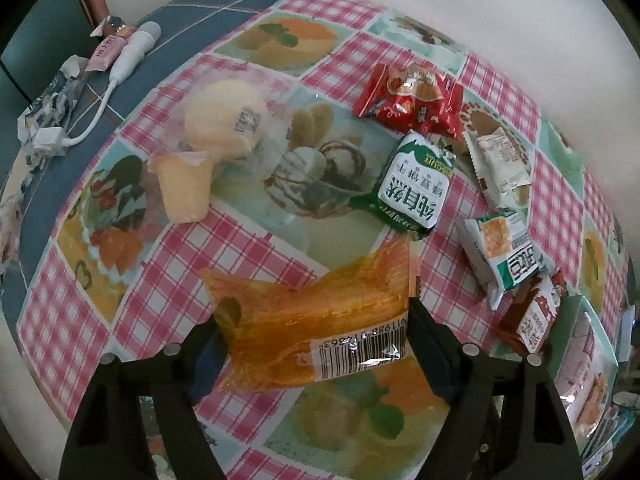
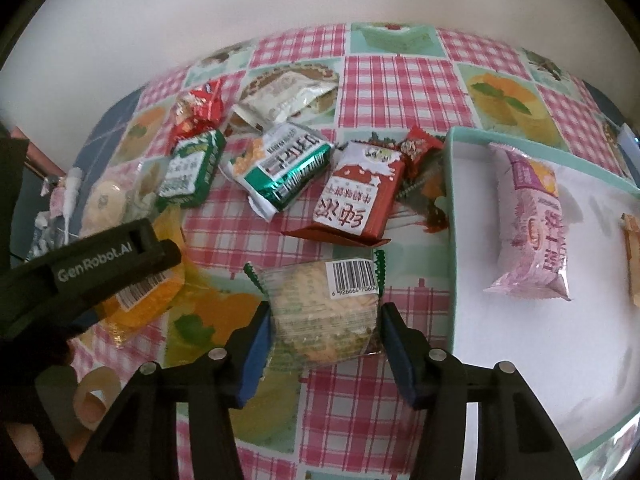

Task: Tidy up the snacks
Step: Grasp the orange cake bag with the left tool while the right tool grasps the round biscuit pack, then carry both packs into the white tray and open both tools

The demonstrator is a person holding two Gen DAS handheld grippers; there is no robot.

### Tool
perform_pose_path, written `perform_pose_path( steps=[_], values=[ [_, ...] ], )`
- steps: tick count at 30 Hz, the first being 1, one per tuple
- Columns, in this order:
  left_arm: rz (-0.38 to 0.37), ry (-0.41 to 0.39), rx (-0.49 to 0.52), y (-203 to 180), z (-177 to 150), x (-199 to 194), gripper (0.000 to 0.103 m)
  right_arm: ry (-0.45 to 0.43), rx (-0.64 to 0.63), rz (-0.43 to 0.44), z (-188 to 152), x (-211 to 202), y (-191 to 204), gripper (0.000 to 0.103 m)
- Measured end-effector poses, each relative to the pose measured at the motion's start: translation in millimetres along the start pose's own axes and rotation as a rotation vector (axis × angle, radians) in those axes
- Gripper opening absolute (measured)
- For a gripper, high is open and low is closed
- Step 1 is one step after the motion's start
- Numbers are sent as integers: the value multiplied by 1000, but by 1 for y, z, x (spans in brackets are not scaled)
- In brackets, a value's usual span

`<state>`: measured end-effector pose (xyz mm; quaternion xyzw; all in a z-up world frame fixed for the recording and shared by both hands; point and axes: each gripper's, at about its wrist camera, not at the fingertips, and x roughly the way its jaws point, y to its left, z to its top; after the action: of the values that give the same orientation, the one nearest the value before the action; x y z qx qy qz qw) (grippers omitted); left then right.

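1. Two red snack packs (image 2: 199, 114) (image 2: 354, 196)
2. Two green-white biscuit packs (image 2: 191, 172) (image 2: 280, 172)
3. One pink pack (image 2: 530, 224) in the tray (image 2: 452, 184)
4. One orange pack (image 1: 316, 324)
5. One jelly cup (image 1: 186, 188)

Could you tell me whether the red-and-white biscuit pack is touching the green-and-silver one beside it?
Apart: the right wrist view shows checked cloth between the red-and-white pack and the green-and-silver pack.
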<state>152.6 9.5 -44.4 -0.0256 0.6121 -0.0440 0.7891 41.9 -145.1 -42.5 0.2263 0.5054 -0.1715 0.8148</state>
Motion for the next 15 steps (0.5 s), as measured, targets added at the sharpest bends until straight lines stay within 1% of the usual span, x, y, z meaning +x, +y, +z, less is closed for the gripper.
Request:
perform_pose_path(
  steps=[5,9,13,15],
  values=[
    [-17,-43,6,3,-3,-25,83,-22,22,25,-2,-23,-3,56],
    [-23,-89,20,2,-7,-47,83,-45,26,31,-5,-34,0,56],
    [-38,-120,31,-6,-13,-61,83,-69,46,34,-6,-50,-5,56],
    [-45,-129,38,-8,-15,-62,83,-76,68,26,-5,-55,-8,56]
  ],
)
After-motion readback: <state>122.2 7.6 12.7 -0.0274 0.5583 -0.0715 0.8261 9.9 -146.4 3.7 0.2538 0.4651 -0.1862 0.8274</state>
